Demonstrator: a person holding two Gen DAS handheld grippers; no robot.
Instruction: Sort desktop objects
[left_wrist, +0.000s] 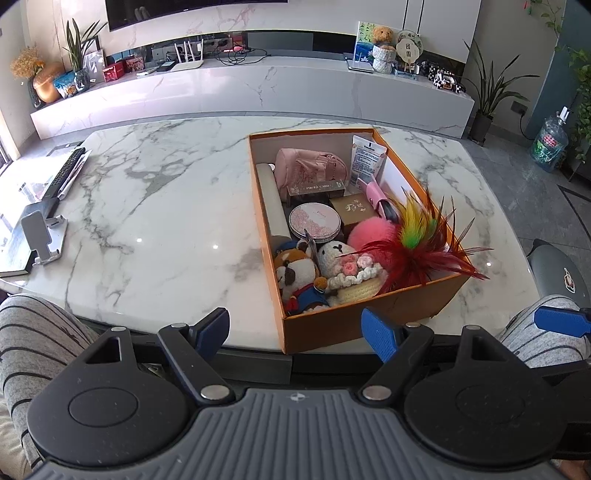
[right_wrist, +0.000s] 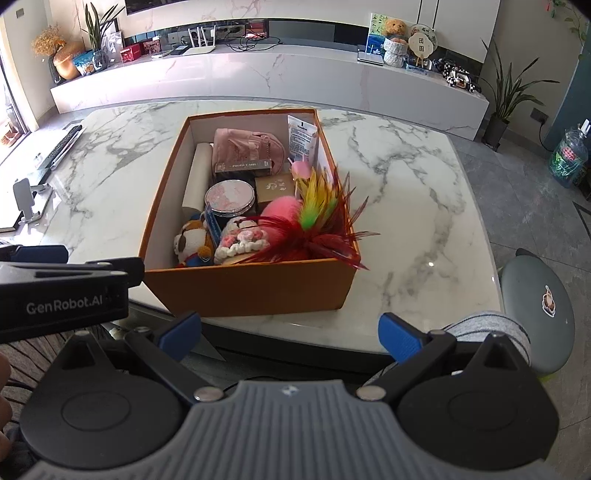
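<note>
Left gripper (left_wrist: 295, 332) and right gripper (right_wrist: 290, 334): fingers standing wide apart, gripping nothing, hovering short of the desk (left_wrist: 166, 206). One orange box (right_wrist: 243, 286) sitting on it, holding one feather toy (right_wrist: 321, 225), two plush dolls, one pink pouch (right_wrist: 247, 147).

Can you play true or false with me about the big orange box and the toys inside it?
1. The orange box sits on a marble table. True.
2. The box is empty. False: it is packed with things, such as a pink bag and a round tin.
3. Red feathers stick out over the box's edge. True.
4. The left gripper is squeezing a toy. False: its fingers are spread apart with nothing between them.
5. The right gripper is open too. True.
6. A remote control lies inside the box. False: it lies on the table, far from the box.
</note>
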